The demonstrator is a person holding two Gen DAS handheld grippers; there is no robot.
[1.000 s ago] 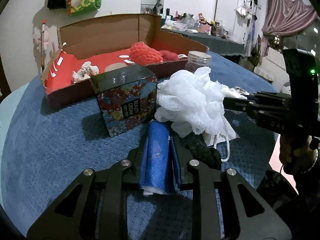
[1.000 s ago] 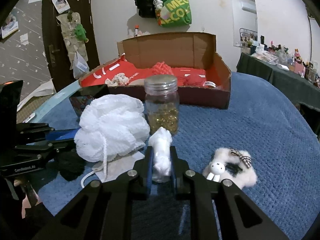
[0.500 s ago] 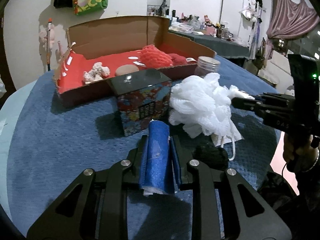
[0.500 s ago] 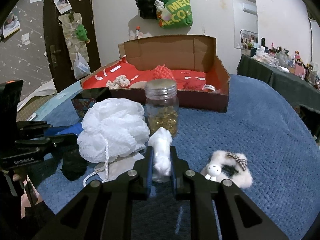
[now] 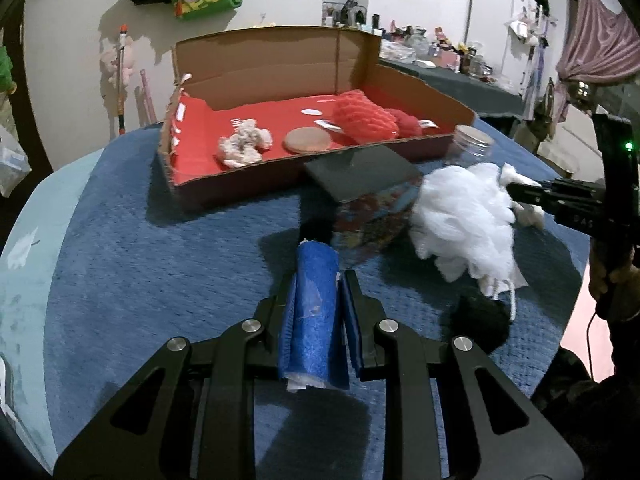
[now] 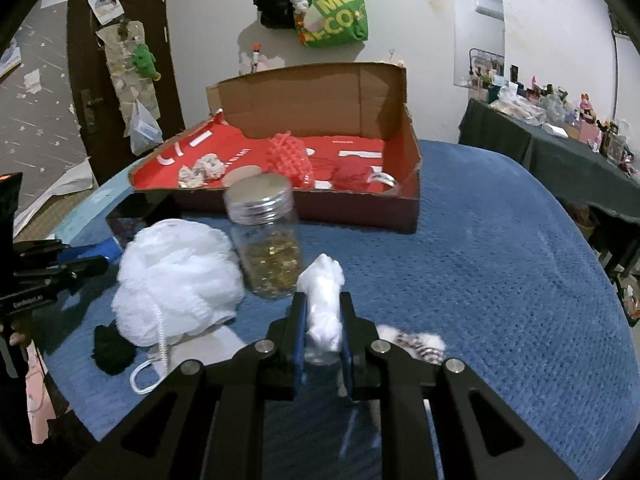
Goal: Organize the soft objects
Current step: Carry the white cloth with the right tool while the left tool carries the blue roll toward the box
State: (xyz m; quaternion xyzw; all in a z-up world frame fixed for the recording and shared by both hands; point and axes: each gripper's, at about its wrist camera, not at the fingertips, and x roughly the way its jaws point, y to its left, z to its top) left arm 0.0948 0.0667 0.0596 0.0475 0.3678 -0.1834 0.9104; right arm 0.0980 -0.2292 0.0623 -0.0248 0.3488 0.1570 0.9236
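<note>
Gripping a blue rolled cloth (image 5: 314,312), the left tongs (image 5: 316,292) are clamped tight on it, held above the blue-covered surface (image 5: 160,264), on the near side of the cardboard box (image 5: 280,64). Right tongs (image 6: 323,312) pinch a white fluffy wad (image 6: 324,300), also lifted off the surface, near side of the box, just in front of the glass jar (image 6: 268,252).

Landmark is the cardboard box: open, red-lined, sitting at the far side of the surface. Inside it: a red knitted item (image 5: 362,118), a pale crumpled tuft (image 5: 244,148), a round tan disc (image 5: 307,140), a smaller red ball toward its right end (image 6: 352,178).

Just in front of the box: a patterned box with dark lid (image 5: 360,184), the glass jar with metal cap beside it. White mesh bath pouf (image 6: 176,280) lies in front of the box, left of the jar in the right wrist view, its cord (image 6: 160,344) trailing toward the camera. Black lump (image 6: 110,348) sits near the pouf, further from the box. A white furry thing (image 6: 416,344) shows partly behind the right tongs, blurred.
</note>
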